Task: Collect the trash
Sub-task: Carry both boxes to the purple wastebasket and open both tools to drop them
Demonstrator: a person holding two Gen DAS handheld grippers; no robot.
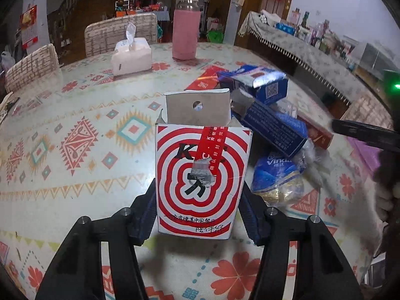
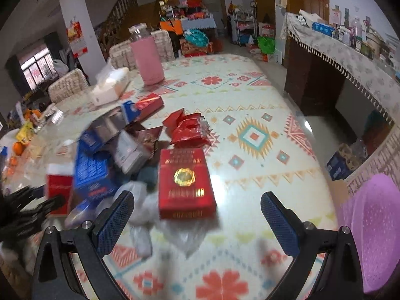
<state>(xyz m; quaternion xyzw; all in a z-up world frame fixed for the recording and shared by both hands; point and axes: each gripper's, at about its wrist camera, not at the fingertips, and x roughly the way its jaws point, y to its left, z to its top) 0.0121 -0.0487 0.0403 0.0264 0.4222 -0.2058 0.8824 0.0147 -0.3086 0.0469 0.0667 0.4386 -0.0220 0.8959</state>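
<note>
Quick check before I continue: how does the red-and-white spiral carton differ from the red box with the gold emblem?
The red-and-white spiral carton stands upright, top flap open, between the left gripper's fingers; the red box with the gold emblem lies flat and closed on the table. The carton is white with red rings and torn tape; the box is solid red. The open right gripper holds nothing, with the box ahead of it. Both are cardboard trash.
</note>
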